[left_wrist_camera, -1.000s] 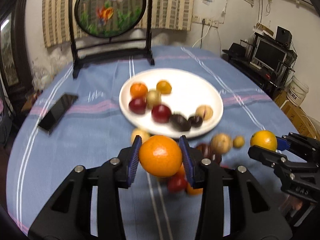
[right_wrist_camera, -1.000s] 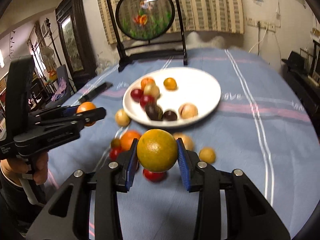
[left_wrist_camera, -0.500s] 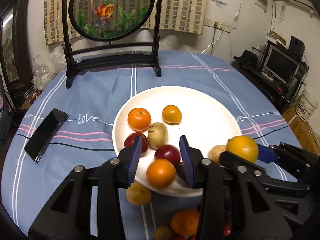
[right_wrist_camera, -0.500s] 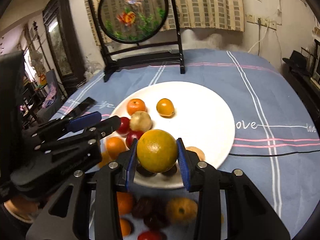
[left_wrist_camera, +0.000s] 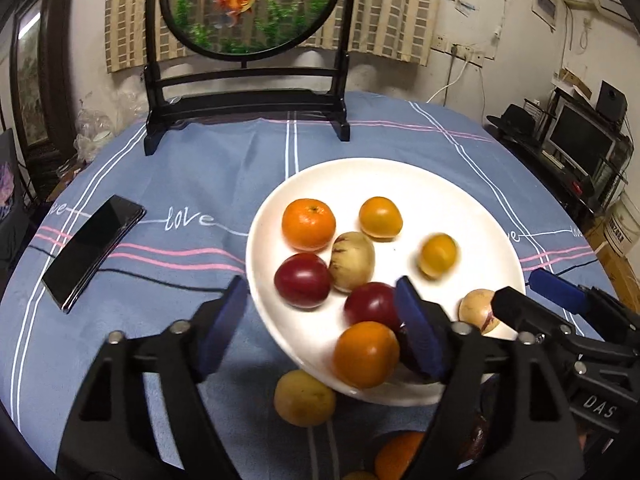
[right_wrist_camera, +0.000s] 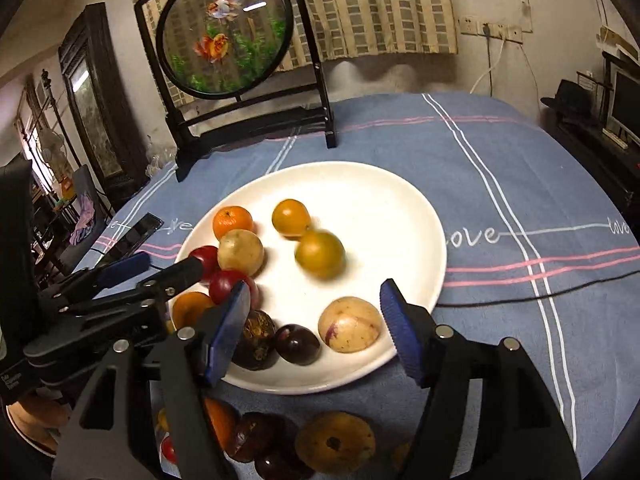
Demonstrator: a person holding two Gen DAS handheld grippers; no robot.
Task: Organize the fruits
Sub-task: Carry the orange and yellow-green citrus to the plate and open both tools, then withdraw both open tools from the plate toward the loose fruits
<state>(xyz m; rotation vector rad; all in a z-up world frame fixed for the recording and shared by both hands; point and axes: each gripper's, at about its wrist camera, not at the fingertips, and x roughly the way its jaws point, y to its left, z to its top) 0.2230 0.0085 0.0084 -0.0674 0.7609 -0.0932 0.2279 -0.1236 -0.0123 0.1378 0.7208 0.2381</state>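
Note:
A white plate [left_wrist_camera: 424, 184] [right_wrist_camera: 400, 200] on the blue tablecloth holds several fruits. My left gripper [left_wrist_camera: 320, 324] is open over the plate's near left rim; an orange [left_wrist_camera: 366, 354] lies on the plate just inside its right finger. My right gripper [right_wrist_camera: 314, 328] is open over the plate's near edge. A yellow-orange fruit [right_wrist_camera: 320, 255] [left_wrist_camera: 437, 255] sits blurred in the middle of the plate, free of both grippers. Loose fruits lie on the cloth before the plate, among them a yellow one [left_wrist_camera: 304, 398] and a brown one [right_wrist_camera: 335, 442].
A black phone [left_wrist_camera: 94, 252] lies on the cloth to the left. A round fish screen on a black stand [left_wrist_camera: 248, 92] [right_wrist_camera: 240, 80] stands at the table's back. A black cable [right_wrist_camera: 540, 292] crosses the cloth on the right.
Both grippers moved forward over the plate and opened. The left one let go of its orange at the plate's near edge; the right one let go of the yellow-orange fruit, which rolled to the plate's middle.

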